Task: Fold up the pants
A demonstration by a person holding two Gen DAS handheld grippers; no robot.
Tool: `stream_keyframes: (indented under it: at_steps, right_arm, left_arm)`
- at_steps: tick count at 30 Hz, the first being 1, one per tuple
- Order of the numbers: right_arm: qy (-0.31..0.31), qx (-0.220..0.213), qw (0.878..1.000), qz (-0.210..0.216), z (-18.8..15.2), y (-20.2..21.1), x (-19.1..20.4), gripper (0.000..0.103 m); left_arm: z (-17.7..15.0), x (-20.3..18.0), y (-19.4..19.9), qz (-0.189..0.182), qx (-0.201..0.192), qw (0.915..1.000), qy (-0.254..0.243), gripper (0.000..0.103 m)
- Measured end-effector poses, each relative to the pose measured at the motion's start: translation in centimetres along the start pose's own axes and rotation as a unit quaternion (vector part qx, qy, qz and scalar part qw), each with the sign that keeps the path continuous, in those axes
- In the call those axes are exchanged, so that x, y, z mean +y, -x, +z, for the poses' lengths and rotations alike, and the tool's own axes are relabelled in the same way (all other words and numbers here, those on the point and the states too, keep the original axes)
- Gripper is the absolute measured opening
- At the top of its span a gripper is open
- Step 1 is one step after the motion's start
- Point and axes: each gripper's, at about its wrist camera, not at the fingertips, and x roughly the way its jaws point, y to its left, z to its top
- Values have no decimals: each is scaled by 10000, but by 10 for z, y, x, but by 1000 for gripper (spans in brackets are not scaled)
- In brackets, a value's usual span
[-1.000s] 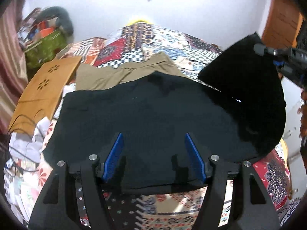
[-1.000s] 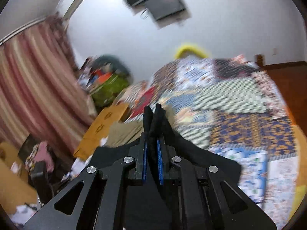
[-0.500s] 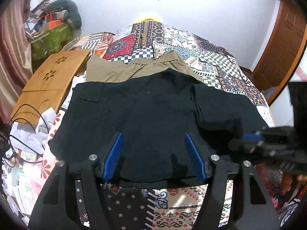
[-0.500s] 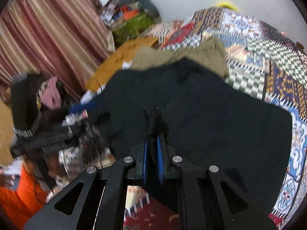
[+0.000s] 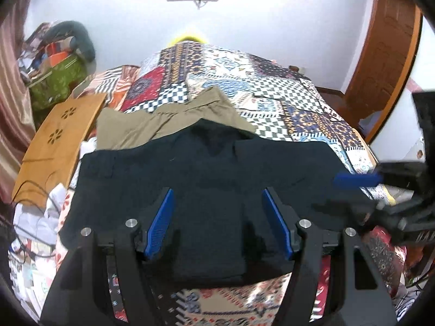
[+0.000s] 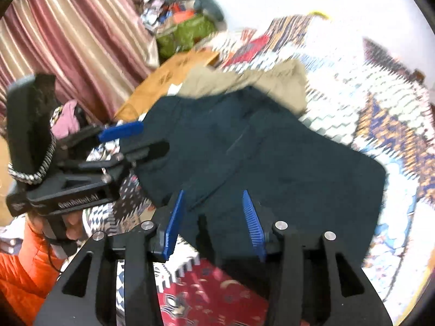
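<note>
Pants [image 5: 206, 179], black, lie spread flat on the patchwork bedspread [image 5: 285, 95], one part folded over on top.
Left gripper [image 5: 220, 225] hovers over the near hem, blue pads spread, nothing between them. Right gripper [image 6: 214, 217] jaws opening; pants edge lies below the gap, pads not pressing on it. Khaki garment [image 5: 168, 119] sits partly under the pants' far edge. Orange wooden board [image 5: 59, 141] lies beside them. Person's orange sleeve [image 6: 24, 266] shows behind the left gripper in the right wrist view.

Left gripper [image 5: 217, 225] jaws apart and empty, right gripper [image 6: 212, 220] jaws opening, nothing pinched
</note>
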Motion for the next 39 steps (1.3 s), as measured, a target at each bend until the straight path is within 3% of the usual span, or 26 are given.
stream_keyframes:
  at_steps: [5, 9, 15, 24, 30, 35, 39]
  right_arm:
    - [-99, -422, 9966, -702, -3, 28, -33, 41]
    - [-511, -202, 9913, -1194, -18, 26, -67, 41]
    - [-873, 398, 9877, -1238, -60, 0, -93, 41]
    - [-1175, 339, 9876, -984, -87, 22, -87, 43]
    - [-1227, 281, 9870, -994, -89, 31, -84, 44]
    - [-1071, 61, 9886, -1061, -75, 43, -75, 44]
    - [-850, -278, 9904, -1050, -53, 52, -63, 44]
  left_arm:
    - [6, -32, -22, -163, 205, 9990, -356, 66]
    - [2, -59, -44, -190, 436, 9966, -676, 66]
    - [-18, -81, -74, -153, 900, 9910, -975, 67]
    - [-34, -71, -63, 26, 713, 9918, -1057, 72]
    - [-39, -42, -36, 94, 579, 9962, -647, 71]
    - [-33, 3, -3, 453, 247, 9987, -41, 71]
    - [-33, 40, 18, 844, 44, 9958, 364, 72]
